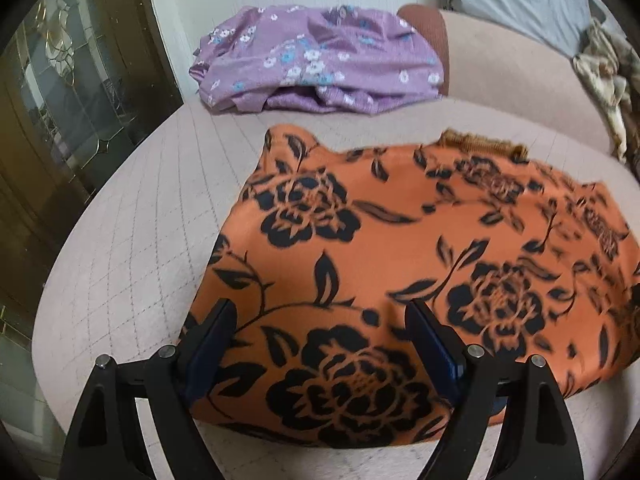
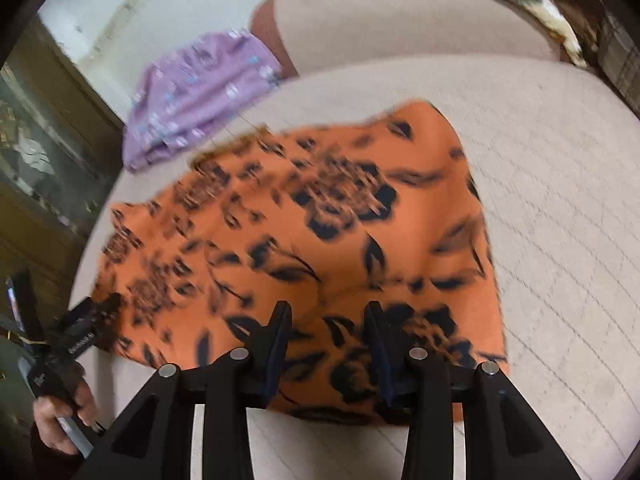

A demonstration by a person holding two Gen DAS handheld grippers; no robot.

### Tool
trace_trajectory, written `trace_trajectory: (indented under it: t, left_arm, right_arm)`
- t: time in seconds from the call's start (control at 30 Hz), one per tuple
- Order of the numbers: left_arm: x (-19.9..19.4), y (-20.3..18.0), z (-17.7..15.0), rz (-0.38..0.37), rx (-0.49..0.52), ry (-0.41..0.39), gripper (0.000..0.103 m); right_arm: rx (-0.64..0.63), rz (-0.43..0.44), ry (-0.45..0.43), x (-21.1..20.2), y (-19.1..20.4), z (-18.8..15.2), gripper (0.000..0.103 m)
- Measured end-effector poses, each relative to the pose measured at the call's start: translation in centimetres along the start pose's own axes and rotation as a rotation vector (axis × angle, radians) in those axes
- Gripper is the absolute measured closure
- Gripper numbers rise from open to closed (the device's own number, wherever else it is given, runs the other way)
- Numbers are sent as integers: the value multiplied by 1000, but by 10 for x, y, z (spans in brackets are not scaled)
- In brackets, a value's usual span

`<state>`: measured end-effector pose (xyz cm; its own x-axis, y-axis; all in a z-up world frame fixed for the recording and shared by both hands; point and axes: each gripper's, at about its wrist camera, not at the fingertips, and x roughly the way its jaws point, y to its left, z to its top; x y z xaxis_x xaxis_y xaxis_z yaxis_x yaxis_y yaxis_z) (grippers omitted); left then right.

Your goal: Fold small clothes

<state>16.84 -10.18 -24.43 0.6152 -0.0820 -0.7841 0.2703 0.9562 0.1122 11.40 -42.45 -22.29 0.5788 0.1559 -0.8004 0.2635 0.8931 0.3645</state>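
An orange garment with black flowers (image 1: 400,248) lies spread flat on the pale quilted cushion (image 1: 140,240). It also shows in the right wrist view (image 2: 320,240), blurred by motion. My left gripper (image 1: 322,312) is open, its fingers astride the garment's near edge. My right gripper (image 2: 327,312) is open over the near edge on the other side. The left gripper (image 2: 86,320) and the hand holding it show at the lower left of the right wrist view.
A crumpled purple floral garment (image 1: 316,60) lies at the back of the cushion, also in the right wrist view (image 2: 200,92). A sofa backrest (image 1: 520,72) rises behind. A dark glass-fronted cabinet (image 1: 68,100) stands left. A patterned cloth (image 1: 608,80) hangs at right.
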Motion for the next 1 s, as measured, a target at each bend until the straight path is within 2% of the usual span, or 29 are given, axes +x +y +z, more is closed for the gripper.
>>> trace_trajectory:
  t: [0.1,0.17,0.23,0.27,0.33,0.43,1.0]
  left_arm:
    - [4,-4,3,32,14,-9,17]
    - [11,-6,4,34,21,14,17]
    - [19,-9,1,49,34,33,16]
    - [20,-10,1,59,46,28,16]
    - [22,-12,0,66,66,16,15]
    - [23,-11,0,60,71,9,13]
    - [28,-2,-1,24,51,6,5]
  right_arm:
    - [-33,52,-16,2,16,1,62]
    - [-40,60,56,23,22,-2,62]
    - [-50,16,97,39,26,-6,61]
    - [-73,1,73,39,29,-6,61]
    - [-91,-7,80,39,33,-4,60]
    - [-44,30,85,40,27,0,60]
    - [-77,40,70,47,29,4,58]
